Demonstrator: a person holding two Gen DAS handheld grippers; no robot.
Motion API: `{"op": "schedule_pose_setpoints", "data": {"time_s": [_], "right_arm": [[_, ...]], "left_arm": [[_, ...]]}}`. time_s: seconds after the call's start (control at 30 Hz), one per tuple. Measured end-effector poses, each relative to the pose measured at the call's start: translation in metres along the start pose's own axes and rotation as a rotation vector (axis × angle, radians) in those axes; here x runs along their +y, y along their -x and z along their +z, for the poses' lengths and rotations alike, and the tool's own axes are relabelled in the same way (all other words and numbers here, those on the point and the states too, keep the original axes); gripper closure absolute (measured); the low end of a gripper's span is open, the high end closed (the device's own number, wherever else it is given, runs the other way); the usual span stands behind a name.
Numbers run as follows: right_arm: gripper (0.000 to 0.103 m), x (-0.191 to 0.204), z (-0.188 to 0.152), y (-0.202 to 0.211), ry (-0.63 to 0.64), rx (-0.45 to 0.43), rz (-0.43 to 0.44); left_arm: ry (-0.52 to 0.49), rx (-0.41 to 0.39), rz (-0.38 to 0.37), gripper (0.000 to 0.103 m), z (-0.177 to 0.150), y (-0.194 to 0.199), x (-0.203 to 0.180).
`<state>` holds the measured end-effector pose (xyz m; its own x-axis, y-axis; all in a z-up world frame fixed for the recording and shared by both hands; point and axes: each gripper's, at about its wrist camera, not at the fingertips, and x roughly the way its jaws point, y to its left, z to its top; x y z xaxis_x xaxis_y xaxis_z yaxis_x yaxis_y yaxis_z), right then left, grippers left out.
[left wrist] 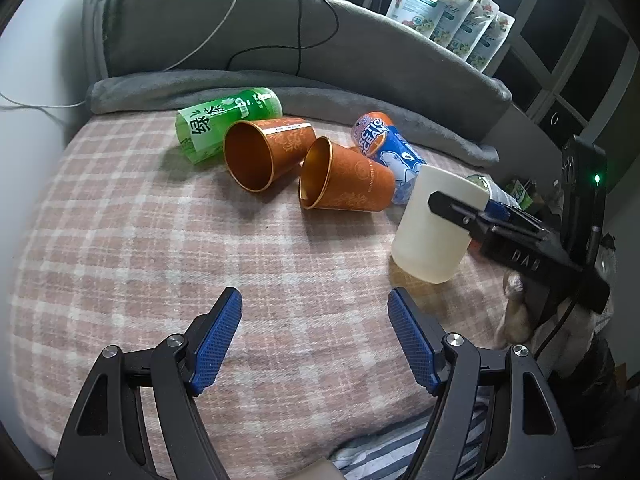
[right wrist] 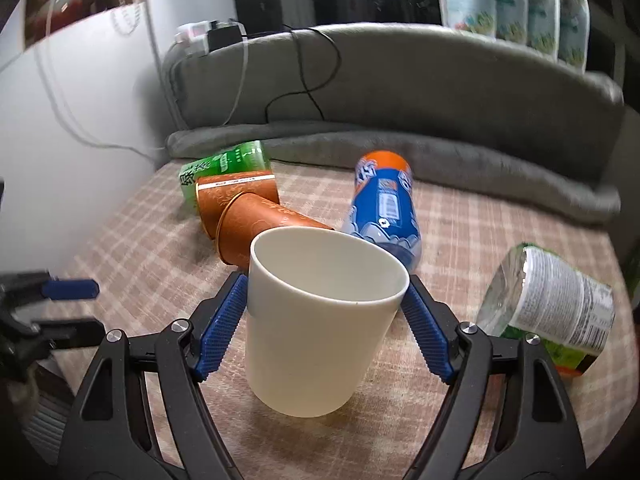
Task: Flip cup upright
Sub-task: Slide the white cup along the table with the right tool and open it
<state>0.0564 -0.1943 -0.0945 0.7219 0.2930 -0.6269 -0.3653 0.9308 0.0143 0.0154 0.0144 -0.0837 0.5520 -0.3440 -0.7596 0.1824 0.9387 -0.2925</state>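
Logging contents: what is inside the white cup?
In the right wrist view the white cup stands mouth up between the right tongs; its visible inner wall is bare, but the bottom is hidden.

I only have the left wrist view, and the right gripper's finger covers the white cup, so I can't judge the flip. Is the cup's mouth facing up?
Observer: Yes. In the right wrist view the white cup shows its open mouth on top, and the inside is empty.
Operator: Is the right gripper holding it?
Observer: The right gripper has a blue pad against each side of the cup, just below the rim.
Operator: Anything close on the side I can't see?
Observer: A clear labelled bottle lies on its side to the cup's right, apart from it.
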Motion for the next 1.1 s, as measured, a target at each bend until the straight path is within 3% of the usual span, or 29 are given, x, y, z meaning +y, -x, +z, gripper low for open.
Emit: {"op": "schedule_pose_setpoints", "data": {"time_s": [0.2, 0.6, 1.1], "right_arm": [[0.022, 0.017, -0.010, 0.005, 0.093, -0.050, -0.037], [0.022, 0.022, -0.025, 0.020, 0.102, -0.110, -0.005], [0.021, 0.026, -0.029, 0.026, 0.113, -0.123, -0.013]], "left_arm": [[-0.005, -0.001, -0.003, 0.028, 0.000, 0.000, -0.002], [-0.011, -0.010, -0.006, 0.028, 0.000, 0.004, -0.005], [-0.021, -0.025, -0.006, 0.028, -0.003, 0.010, -0.008]]}}
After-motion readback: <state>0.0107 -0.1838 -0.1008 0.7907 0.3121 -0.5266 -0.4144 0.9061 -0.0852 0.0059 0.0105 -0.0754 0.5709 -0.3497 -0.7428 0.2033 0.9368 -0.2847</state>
